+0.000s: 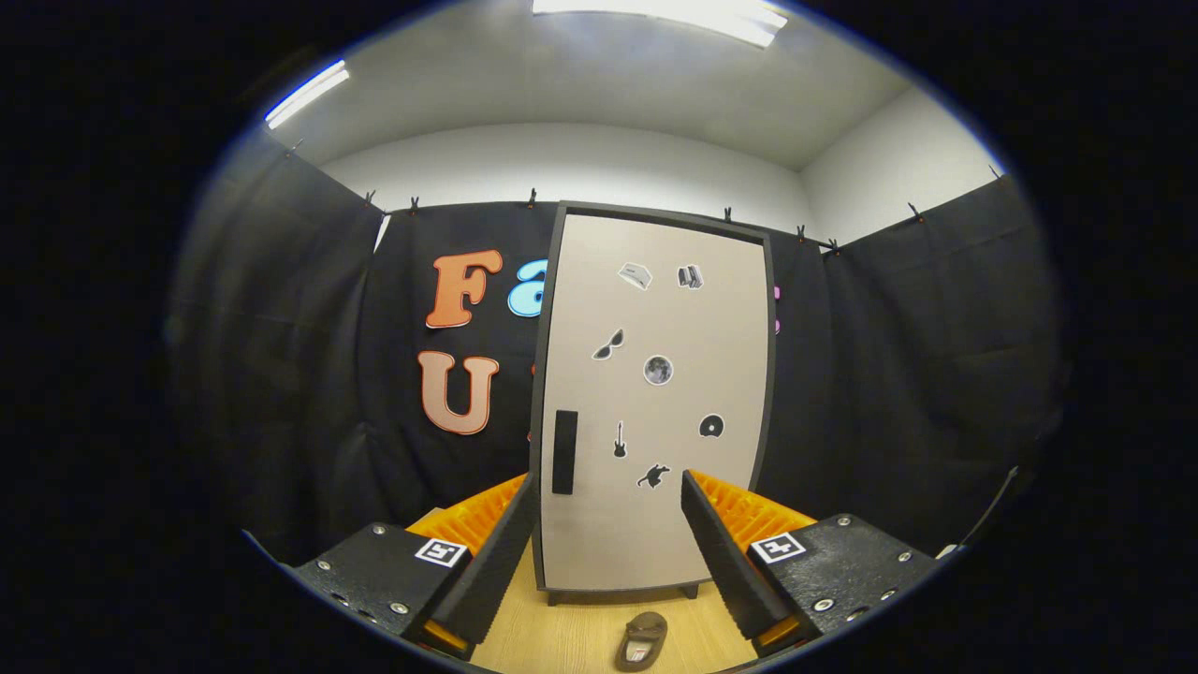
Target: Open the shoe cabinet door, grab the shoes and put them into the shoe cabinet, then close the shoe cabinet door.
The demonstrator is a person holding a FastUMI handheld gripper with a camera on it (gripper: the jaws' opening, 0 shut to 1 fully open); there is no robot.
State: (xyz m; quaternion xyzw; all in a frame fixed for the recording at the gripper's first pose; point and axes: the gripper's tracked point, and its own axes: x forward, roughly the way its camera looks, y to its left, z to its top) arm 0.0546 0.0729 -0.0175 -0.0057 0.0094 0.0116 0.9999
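The shoe cabinet stands upright on the wooden floor straight ahead, beyond the fingers. Its pale door is closed, framed in black and dotted with small stickers. A black vertical handle sits low on the door's left side. One small dark shoe lies on the floor between the fingers, in front of the cabinet. My gripper is open with nothing between its fingers, and the left fingertip stands just below and left of the handle.
Black cloth walls close the booth behind and on both sides of the cabinet. The light wooden floor runs from the cabinet's feet toward me.
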